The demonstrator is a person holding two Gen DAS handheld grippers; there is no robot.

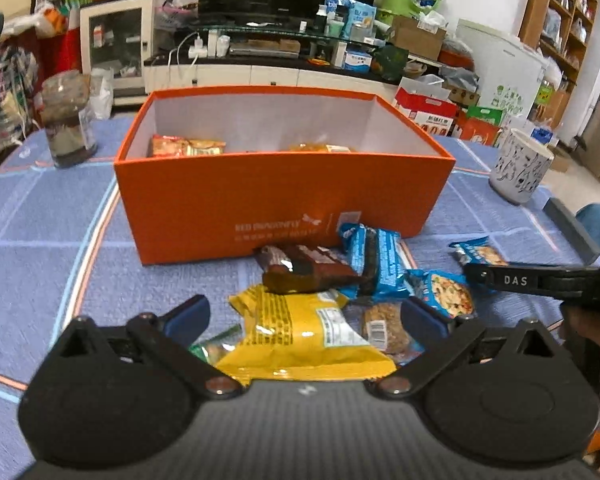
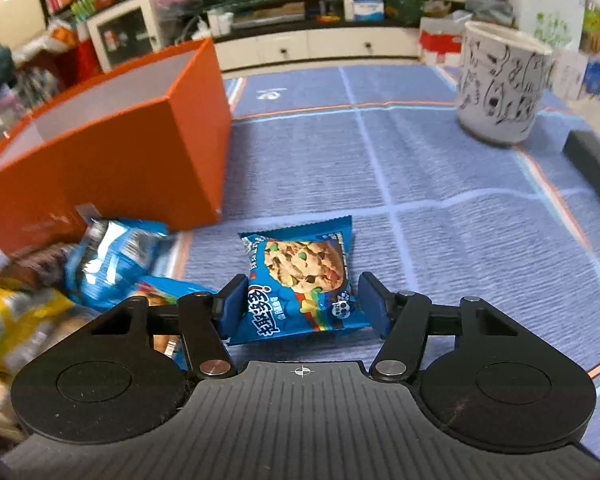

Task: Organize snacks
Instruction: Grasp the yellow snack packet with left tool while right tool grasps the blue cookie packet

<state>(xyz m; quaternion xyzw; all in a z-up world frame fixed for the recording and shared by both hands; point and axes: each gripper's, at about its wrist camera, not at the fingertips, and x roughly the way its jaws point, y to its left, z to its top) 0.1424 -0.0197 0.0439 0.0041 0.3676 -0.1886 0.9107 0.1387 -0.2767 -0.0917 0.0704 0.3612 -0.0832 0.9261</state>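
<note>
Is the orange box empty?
No: at least two snack packets lie inside the box near its front wall.

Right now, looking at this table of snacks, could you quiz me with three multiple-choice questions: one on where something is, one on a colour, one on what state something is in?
1. Where does the blue cookie packet lie?
A. Inside the box
B. On the tablecloth between the right gripper's fingers
C. Inside the white cup

2. What colour is the open box?
A. Orange
B. Green
C. Black

3. How stands the left gripper?
A. Shut on the yellow bag
B. Open, fingers either side of the pile
C. Out of view

Answers: 1 B, the right wrist view shows the packet flat on the cloth with a finger at each side. 2 A, its outer walls are orange, white inside. 3 B, its fingers are spread wide with the yellow bag lying loose between them.
</note>
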